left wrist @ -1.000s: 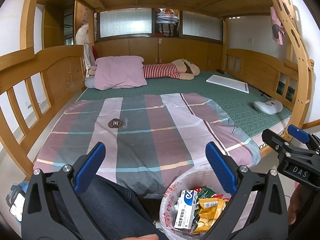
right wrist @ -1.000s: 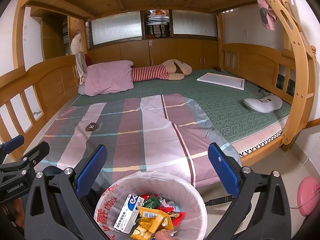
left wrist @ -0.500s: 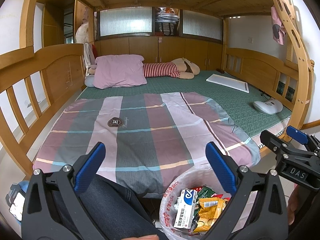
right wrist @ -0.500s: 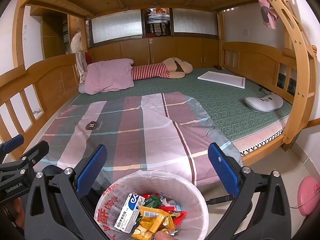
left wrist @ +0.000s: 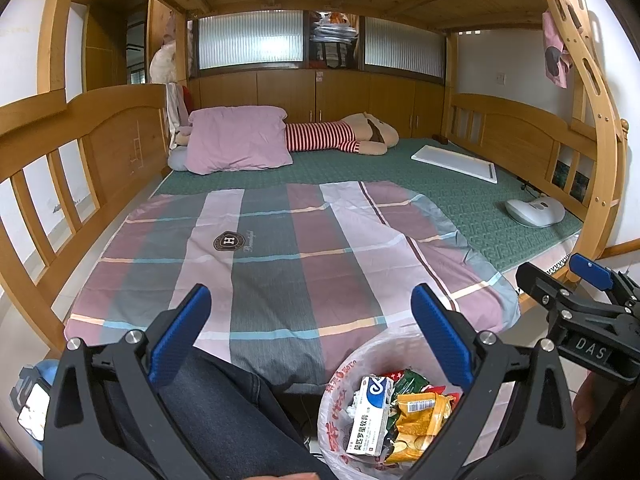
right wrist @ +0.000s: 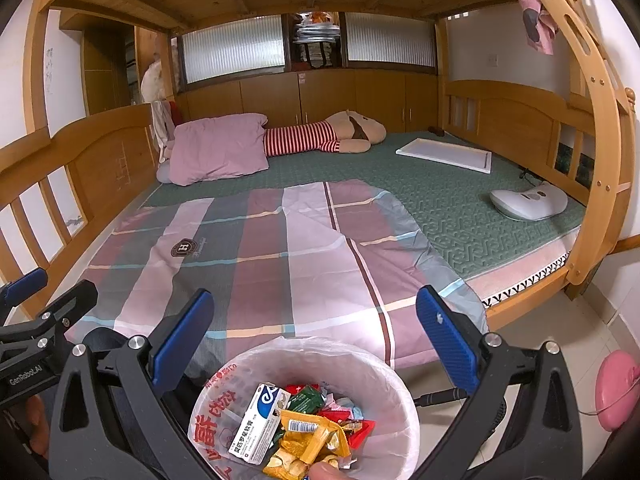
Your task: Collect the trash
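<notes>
A trash bin with a white plastic liner (right wrist: 384, 384) stands on the floor at the bed's near edge; it also shows in the left wrist view (left wrist: 332, 408). It holds a white and blue medicine box (right wrist: 260, 424), a yellow snack wrapper (right wrist: 312, 436), and green and red wrappers. My right gripper (right wrist: 312, 336) is open and empty above the bin. My left gripper (left wrist: 310, 332) is open and empty, left of the bin, over a jeans-clad leg (left wrist: 224, 412). Each gripper shows at the edge of the other's view.
A plaid quilt (left wrist: 280, 256) covers the near part of the green mattress (right wrist: 460, 208). A pink pillow (left wrist: 236, 140), a striped plush toy (left wrist: 344, 138), a white board (left wrist: 456, 164) and a white device (right wrist: 528, 200) lie on the bed. Wooden bunk rails surround it. A pink object (right wrist: 616, 388) sits on the floor.
Both grippers have shifted slightly; the views are nearly the same. Both stay open and empty.
</notes>
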`<state>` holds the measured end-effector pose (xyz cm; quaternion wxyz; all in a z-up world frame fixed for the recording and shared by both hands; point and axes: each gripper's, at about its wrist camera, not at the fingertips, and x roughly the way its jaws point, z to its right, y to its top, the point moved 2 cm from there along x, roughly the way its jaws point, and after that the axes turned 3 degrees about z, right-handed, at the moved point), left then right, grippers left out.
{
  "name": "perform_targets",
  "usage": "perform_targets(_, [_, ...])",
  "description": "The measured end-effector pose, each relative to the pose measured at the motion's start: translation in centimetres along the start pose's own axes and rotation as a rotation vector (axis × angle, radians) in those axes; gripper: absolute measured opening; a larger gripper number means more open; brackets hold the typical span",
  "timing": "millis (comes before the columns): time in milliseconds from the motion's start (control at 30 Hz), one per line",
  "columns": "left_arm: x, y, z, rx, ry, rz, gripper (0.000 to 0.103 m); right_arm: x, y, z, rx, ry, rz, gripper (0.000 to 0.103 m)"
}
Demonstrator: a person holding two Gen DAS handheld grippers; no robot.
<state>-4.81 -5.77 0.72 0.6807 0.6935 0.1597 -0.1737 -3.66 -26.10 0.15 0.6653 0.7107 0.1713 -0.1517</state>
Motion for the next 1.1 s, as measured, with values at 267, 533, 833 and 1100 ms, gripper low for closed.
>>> perform_targets(267, [0.3, -0.3, -0.2, -0.006, -0.003, -0.013, 0.1, 0.2, -0.1, 0.0, 0.001, 0.002, -0.006, 0.099])
perform_targets(533, [0.5, -0.2, -0.3, -0.015, -0.01, -0.02, 0.1, 0.3, -0.2, -0.1, 0.0, 0.001, -0.01, 0.099])
perform_targets(833, [0.7, -0.3, -0.5, -0.02, -0.011, -0.028, 0.1, 0.5, -0.6, 0.0, 0.006, -0.004, -0.016, 0.099])
perform_targets(1100, [1.4, -0.5, -0.5, -0.009, -0.011, -0.048, 0.1, 0.5, -0.5, 0.3, 0.018, -0.007, -0.015, 0.099])
